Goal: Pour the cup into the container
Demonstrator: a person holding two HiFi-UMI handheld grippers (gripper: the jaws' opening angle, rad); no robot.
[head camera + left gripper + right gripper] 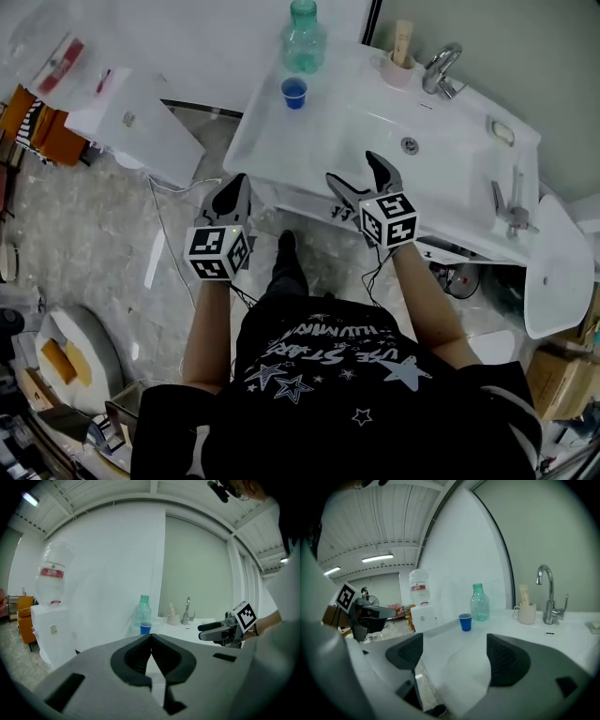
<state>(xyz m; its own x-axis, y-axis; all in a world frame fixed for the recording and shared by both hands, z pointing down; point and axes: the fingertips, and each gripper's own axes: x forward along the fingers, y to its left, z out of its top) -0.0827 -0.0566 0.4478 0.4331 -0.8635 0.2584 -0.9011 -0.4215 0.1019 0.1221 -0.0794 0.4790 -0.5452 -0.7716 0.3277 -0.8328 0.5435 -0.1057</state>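
Note:
A small blue cup (294, 92) stands on the left rim of the white sink (450, 159), just in front of a green plastic bottle (304, 37). Both show in the left gripper view, cup (146, 628) and bottle (143, 611), and in the right gripper view, cup (465, 622) and bottle (479, 603). My left gripper (235, 184) is shut and empty, held over the floor short of the sink's front edge. My right gripper (361, 176) is open and empty over the sink's front rim, well short of the cup.
A faucet (441, 67) and a pale mug holding a tube (401, 62) stand at the back of the sink. A water dispenser (141, 122) stands to the left on the marble floor. A metal fitting (511, 208) lies on the sink's right rim.

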